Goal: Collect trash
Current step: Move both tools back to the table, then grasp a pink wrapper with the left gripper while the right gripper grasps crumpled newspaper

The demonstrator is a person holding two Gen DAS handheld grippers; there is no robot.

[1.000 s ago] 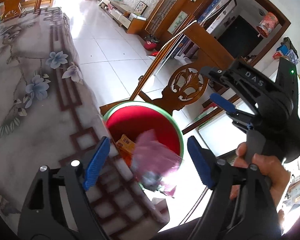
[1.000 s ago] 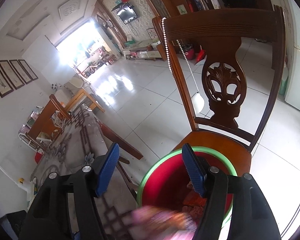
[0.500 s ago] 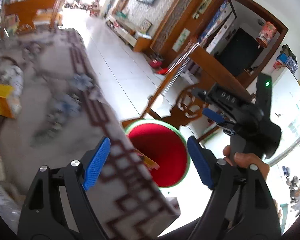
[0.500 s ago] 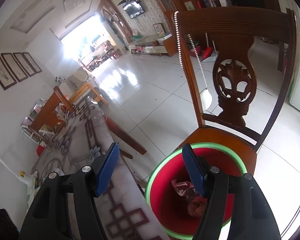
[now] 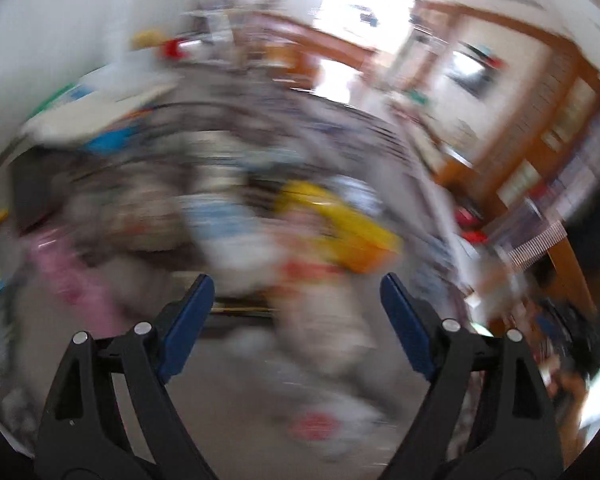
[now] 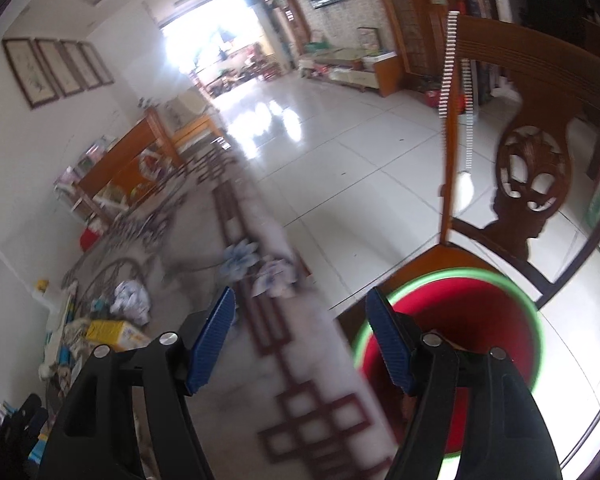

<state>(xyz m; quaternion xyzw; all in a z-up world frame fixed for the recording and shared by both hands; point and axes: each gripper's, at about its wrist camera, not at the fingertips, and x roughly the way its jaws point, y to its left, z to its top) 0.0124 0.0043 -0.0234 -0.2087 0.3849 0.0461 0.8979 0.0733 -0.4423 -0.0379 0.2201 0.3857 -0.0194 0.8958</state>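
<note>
The left wrist view is badly blurred by motion. My left gripper [image 5: 296, 300] is open over the cluttered tabletop, its jaws opening wider with nothing between them. Ahead of it lie a yellow box [image 5: 340, 220], a pale blue-and-white wrapper [image 5: 224, 224] and a pink wrapper [image 5: 72, 276]. My right gripper [image 6: 300, 316] hangs open at the table's edge, jaws opening too and empty. To its right the red bin with a green rim [image 6: 480, 320] stands on a wooden chair [image 6: 532, 176]. A crumpled white wrapper [image 6: 132, 298] and a yellow box [image 6: 114, 332] lie at the left.
The table wears a grey floral cloth [image 6: 284, 392] with a brown lattice border. A wooden side table [image 6: 140, 160] stands far along the wall. White tiled floor [image 6: 340, 160] stretches beyond the table. A string of beads [image 6: 448, 64] hangs from the chair's back.
The pink wrapper fell into the red bin. My left gripper swung fast away from the bin, back over the table's trash. The right gripper shifted left, so the bin now sits at its right.
</note>
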